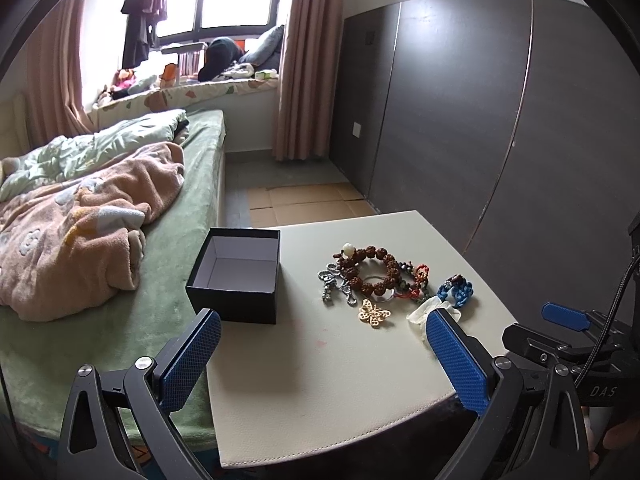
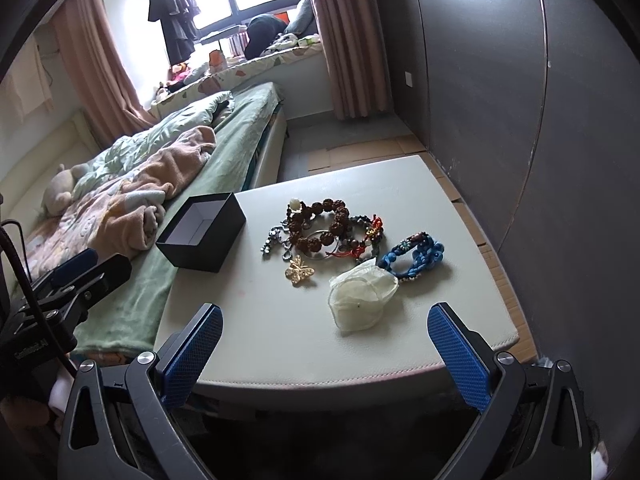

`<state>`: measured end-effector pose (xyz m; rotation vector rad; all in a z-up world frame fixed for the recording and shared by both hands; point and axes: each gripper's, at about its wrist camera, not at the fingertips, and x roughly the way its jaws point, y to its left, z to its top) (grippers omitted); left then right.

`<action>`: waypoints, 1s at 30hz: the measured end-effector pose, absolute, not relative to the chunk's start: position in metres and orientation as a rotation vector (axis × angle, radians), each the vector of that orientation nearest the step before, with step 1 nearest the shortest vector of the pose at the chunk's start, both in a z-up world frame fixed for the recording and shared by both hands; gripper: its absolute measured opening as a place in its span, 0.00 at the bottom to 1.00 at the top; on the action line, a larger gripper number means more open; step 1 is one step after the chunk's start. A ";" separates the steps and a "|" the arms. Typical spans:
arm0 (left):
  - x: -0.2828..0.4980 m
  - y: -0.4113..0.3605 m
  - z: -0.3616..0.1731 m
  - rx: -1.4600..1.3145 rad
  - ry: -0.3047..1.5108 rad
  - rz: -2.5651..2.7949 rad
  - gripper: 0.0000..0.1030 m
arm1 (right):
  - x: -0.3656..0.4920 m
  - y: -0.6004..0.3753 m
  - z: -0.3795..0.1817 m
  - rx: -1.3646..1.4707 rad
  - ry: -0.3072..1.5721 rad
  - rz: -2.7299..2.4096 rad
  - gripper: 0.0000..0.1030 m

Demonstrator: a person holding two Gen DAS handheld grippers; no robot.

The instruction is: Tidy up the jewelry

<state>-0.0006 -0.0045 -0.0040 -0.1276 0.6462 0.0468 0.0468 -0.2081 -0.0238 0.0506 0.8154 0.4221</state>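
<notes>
— Left hand-held gripper [image 1: 324, 354]: what does it hide?
— Spread wide and empty over the desk [image 1: 320, 380], its blue pad covers part of the white pouch [image 1: 418, 314].
— And the right hand-held gripper [image 2: 325, 350]?
— Also spread, empty, low at the desk's near edge.
— The jewelry?
— Tangled beside the open black box [image 2: 202, 238]: bead bracelet [image 2: 320, 226], butterfly brooch [image 2: 298, 275], blue bracelet [image 2: 416, 258]. Smaller pieces are hard to tell apart.

Little can be read here. In the left wrist view, pale capitals "DAS" stand on the dark body of the right claw [image 1: 566, 316], low and to the right of the left claw's own fingers. In the right wrist view, a small pale line of print runs along the black frame of the left claw [image 2: 76, 268], low at the left, too blurred to make out.
</notes>
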 end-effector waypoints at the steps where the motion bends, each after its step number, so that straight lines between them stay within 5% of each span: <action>1: -0.001 -0.004 -0.004 -0.127 0.646 0.047 1.00 | 0.046 -0.208 -0.024 0.050 0.815 0.421 1.00; 30: -0.004 -0.002 -0.006 -0.110 0.657 0.032 0.99 | 0.051 -0.212 -0.020 0.029 0.771 0.386 1.00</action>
